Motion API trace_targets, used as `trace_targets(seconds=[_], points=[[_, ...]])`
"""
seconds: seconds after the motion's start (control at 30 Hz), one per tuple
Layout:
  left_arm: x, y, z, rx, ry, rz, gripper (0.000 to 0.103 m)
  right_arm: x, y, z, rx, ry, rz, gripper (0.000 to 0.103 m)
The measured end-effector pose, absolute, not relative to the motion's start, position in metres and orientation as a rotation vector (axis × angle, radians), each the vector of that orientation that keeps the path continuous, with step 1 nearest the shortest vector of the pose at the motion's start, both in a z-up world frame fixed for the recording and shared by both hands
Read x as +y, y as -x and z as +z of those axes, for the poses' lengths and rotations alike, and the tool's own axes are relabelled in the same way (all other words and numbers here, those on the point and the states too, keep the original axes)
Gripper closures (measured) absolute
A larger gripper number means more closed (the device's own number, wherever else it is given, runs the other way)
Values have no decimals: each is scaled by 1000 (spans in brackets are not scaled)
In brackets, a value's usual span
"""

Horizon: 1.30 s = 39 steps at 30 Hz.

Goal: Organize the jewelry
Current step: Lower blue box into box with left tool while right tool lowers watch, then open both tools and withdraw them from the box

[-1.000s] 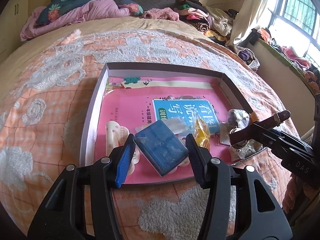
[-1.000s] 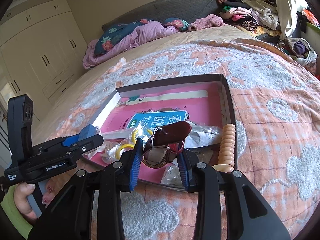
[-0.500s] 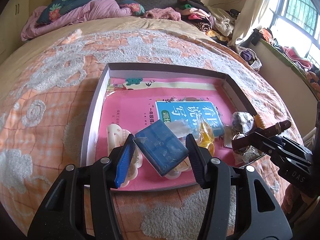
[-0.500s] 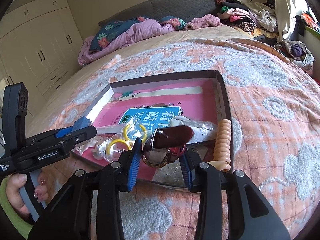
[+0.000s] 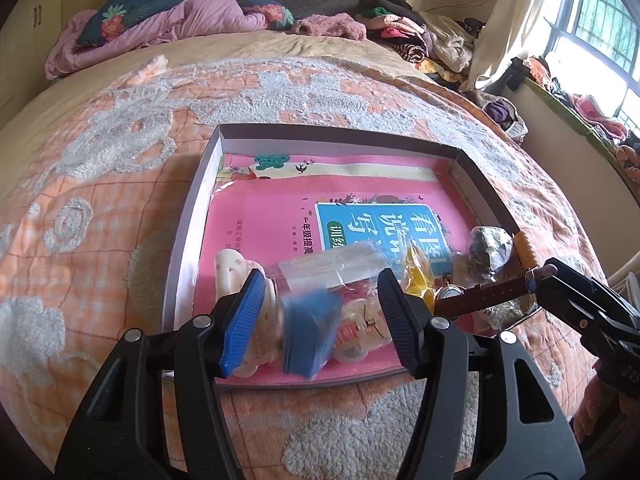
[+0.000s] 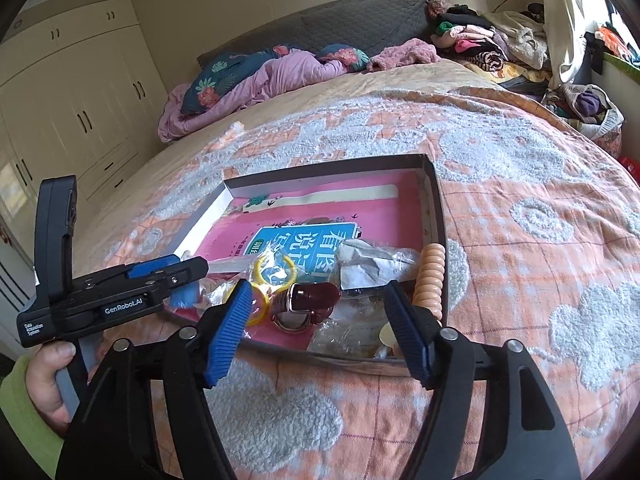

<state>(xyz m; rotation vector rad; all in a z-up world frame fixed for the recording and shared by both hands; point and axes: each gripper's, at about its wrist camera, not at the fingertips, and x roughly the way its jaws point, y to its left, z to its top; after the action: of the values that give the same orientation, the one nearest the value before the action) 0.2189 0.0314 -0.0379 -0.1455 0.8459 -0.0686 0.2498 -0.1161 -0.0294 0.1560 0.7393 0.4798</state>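
A shallow tray (image 5: 340,134) lined with a pink book lies on the bed. My left gripper (image 5: 320,312) hovers over its near edge, jaws opening. A blue box (image 5: 310,332) sits blurred between the pads, touching neither. My right gripper (image 6: 318,328) is over the tray's (image 6: 436,208) near right corner, its jaws also opening wide. The brown-strapped watch (image 6: 308,304) lies in the tray between them, free of both pads. In the left wrist view the watch strap (image 5: 480,296) reaches toward the right gripper's finger (image 5: 560,288). The left gripper (image 6: 172,276) shows at the left of the right wrist view.
In the tray lie bagged yellow rings (image 6: 276,276), a peach beaded coil (image 6: 430,276), a cream hair clip (image 5: 230,268) and crumpled clear bags (image 6: 372,260). Bedding and clothes pile up at the bed's far end. A hand (image 6: 48,384) holds the left gripper's handle.
The right jaws spread wide and let the watch go into the tray. The left jaws widened and the blue box slipped from their grip, now lower and blurred.
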Motion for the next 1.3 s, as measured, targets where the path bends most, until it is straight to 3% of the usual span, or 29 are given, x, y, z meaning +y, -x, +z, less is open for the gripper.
trace_targets(seconds=[0.23, 0.77, 0.83, 0.97, 1.0, 1.07, 1.3], points=[[32, -218, -36, 840, 146, -65, 51, -124, -241, -21, 720, -187, 474, 20], [24, -196, -7, 796, 141, -62, 41, -138, -221, 0, 674, -205, 463, 19], [24, -192, -3, 789, 142, -62, 37, -139, -217, 3, 666, -203, 462, 8], [22, -185, 5, 781, 142, -63, 35, -142, -210, 12, 639, -213, 461, 6], [22, -183, 6, 782, 144, -64, 33, -142, -208, 13, 640, -209, 460, 6], [22, -179, 9, 779, 147, -63, 18, -143, -206, 16, 636, -206, 462, 5], [22, -167, 16, 777, 146, -58, 10, -141, -195, 22, 629, -194, 463, 4]])
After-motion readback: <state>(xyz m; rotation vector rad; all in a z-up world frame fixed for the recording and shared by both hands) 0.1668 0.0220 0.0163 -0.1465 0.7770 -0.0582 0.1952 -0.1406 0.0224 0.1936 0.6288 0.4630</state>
